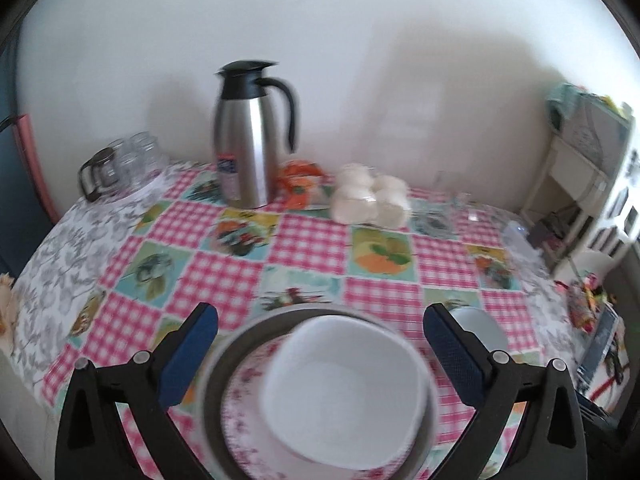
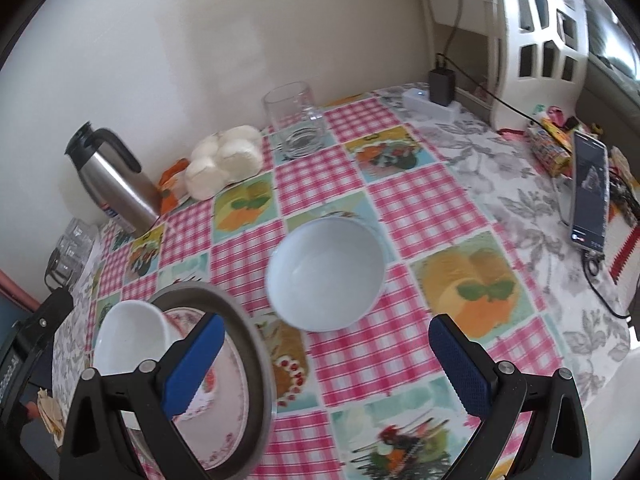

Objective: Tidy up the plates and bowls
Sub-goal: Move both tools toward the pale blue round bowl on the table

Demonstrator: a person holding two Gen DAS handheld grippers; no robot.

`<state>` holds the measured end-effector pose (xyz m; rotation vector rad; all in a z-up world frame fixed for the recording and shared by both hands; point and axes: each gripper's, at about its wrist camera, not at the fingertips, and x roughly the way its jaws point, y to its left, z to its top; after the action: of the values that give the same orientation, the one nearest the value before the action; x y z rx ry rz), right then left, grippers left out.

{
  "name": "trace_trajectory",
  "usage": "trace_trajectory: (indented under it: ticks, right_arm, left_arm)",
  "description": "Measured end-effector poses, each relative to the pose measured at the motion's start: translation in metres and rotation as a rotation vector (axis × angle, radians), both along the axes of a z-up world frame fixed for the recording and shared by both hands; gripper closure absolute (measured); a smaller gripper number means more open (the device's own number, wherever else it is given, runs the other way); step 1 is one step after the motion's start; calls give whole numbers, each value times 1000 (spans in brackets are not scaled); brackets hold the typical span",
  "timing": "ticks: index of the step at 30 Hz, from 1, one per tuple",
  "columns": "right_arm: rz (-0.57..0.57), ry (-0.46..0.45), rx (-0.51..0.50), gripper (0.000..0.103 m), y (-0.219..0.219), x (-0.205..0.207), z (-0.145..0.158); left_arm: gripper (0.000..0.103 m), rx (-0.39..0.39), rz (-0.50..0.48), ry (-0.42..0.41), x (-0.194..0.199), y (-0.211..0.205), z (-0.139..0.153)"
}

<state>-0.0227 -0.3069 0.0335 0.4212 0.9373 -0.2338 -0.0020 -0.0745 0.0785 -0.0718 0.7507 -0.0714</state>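
Note:
A stack stands on the checked tablecloth: a grey plate (image 1: 224,360) holds a floral plate (image 1: 248,412), and a white bowl (image 1: 344,392) sits on top. My left gripper (image 1: 320,320) hangs over this stack, open wide, with its blue pads (image 1: 188,356) clear of the bowl on both sides. A second white bowl (image 2: 326,274) stands alone at the table's middle, and its rim (image 1: 480,326) shows behind the left gripper's right finger. My right gripper (image 2: 324,344) is open just short of this bowl, with nothing between its fingers. The stack (image 2: 248,344) lies to its left.
At the back by the wall stand a steel thermos jug (image 1: 248,140), glass cups (image 1: 128,160), a pack of white round items (image 1: 368,198) and a glass jar (image 2: 294,120). A phone (image 2: 590,192), cables, a power strip (image 2: 436,100) and a white shelf (image 2: 536,40) are at the right.

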Motion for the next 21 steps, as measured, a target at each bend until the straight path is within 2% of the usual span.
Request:
trace_trajectory:
  ticks: [5, 9, 17, 21]
  right_arm:
    - [-39, 5, 11, 0, -24, -8, -4]
    - [-61, 11, 11, 0, -41, -15, -8]
    - [-122, 40, 33, 0, -71, -19, -22]
    - [-137, 55, 49, 0, -79, -19, -29]
  left_arm:
    - [1, -15, -107, -35, -10, -31, 7]
    - [1, -47, -172, 3, -8, -55, 3]
    - [1, 11, -260, 48, -5, -103, -10]
    - [1, 37, -259, 85, 4, -118, -20]
